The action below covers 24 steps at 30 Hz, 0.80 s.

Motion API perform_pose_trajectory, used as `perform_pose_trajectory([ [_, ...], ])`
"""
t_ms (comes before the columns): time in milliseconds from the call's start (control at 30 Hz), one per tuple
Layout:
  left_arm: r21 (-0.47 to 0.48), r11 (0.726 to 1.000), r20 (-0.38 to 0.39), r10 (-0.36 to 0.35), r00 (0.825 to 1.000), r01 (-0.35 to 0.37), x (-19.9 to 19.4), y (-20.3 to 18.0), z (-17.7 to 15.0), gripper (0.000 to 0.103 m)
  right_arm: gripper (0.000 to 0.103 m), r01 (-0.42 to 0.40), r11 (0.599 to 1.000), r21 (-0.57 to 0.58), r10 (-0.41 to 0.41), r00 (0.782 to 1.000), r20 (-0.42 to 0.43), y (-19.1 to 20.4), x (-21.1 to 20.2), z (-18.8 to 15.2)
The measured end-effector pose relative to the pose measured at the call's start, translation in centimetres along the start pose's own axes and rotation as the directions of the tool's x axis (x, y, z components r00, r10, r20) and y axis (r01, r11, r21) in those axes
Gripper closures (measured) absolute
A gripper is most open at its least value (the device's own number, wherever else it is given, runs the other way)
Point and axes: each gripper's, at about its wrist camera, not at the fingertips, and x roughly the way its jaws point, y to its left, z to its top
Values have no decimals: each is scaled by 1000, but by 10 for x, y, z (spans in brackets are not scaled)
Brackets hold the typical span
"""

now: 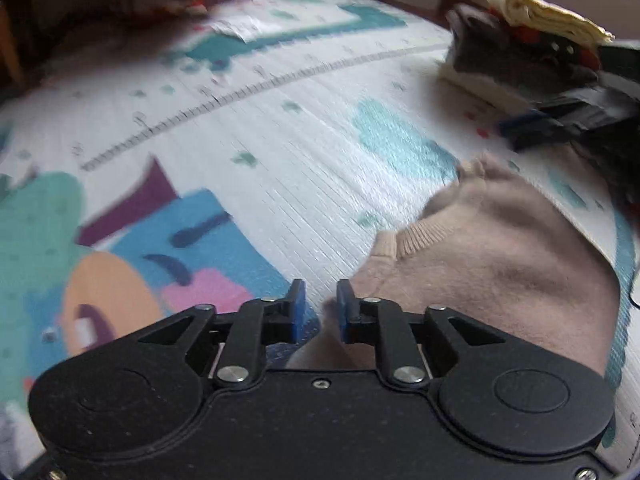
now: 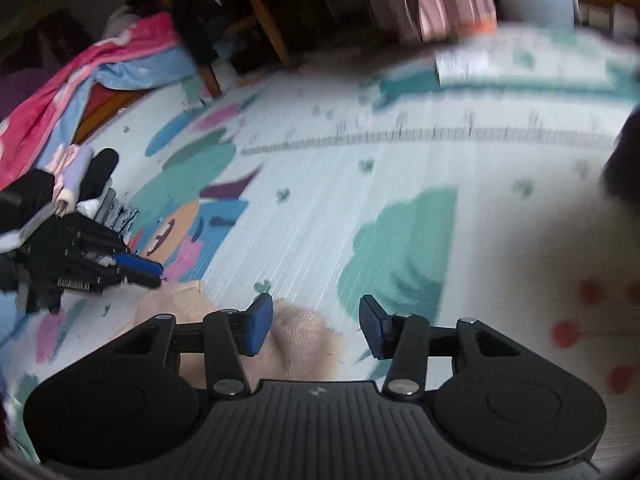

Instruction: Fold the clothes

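A beige knit sweater [image 1: 492, 252] lies on the patterned play mat [image 1: 280, 128], to the right of my left gripper [image 1: 321, 308]. The left gripper's blue pads stand a small gap apart with nothing between them, at the sweater's left edge. The right gripper shows in the left wrist view [image 1: 560, 120] at the far right, above the sweater. In the right wrist view my right gripper [image 2: 316, 328] is open and empty, just above part of the sweater [image 2: 296, 340]. The left gripper shows there too [image 2: 120, 264], at the left.
A stack of folded clothes [image 1: 532, 44] sits on the mat at the far right. A pile of loose clothes and socks [image 2: 76, 184] and a pink and blue blanket [image 2: 100, 68] lie at the mat's left. Chair legs [image 2: 272, 28] stand beyond the mat.
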Motion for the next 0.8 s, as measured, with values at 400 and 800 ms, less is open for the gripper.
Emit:
perform_pose_trajectory([
  [400, 433, 901, 40, -49, 998, 27, 16, -121, -47, 45, 50, -45, 906, -422, 33, 999, -36, 97, -4, -86],
  [800, 248, 969, 78, -27, 997, 7, 21, -62, -10, 41, 41, 7, 889, -458, 4, 1000, 23, 98, 15, -47],
])
